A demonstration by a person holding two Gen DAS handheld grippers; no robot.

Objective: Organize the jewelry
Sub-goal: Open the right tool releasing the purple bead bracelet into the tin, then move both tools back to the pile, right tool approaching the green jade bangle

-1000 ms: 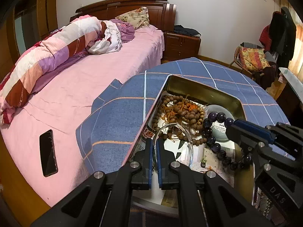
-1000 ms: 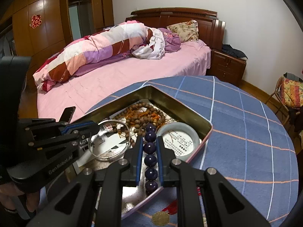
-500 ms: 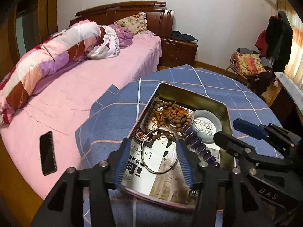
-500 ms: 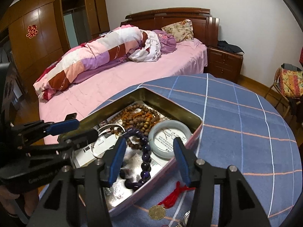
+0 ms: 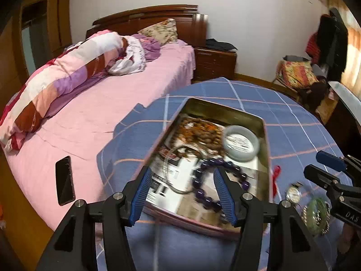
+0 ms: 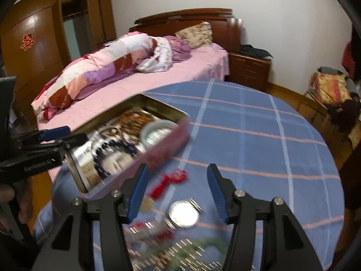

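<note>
Purple bead bracelet [image 5: 216, 180] laid in tin [image 5: 266, 158] beside jade bangle [image 5: 241, 143]. Left gripper [image 5: 183, 194] jaws being spread, nothing pinched. Right gripper [image 6: 178, 193] jaws likewise being spread, held empty above watch [image 6: 183, 213].

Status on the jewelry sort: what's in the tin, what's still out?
Done: the tin holds the purple bead bracelet, jade bangle, brown beads and a thin bangle. In hand: nothing; the left gripper and right gripper are empty, jaws opening. Left on the cloth: watch, red tassel charm, green piece.
</note>
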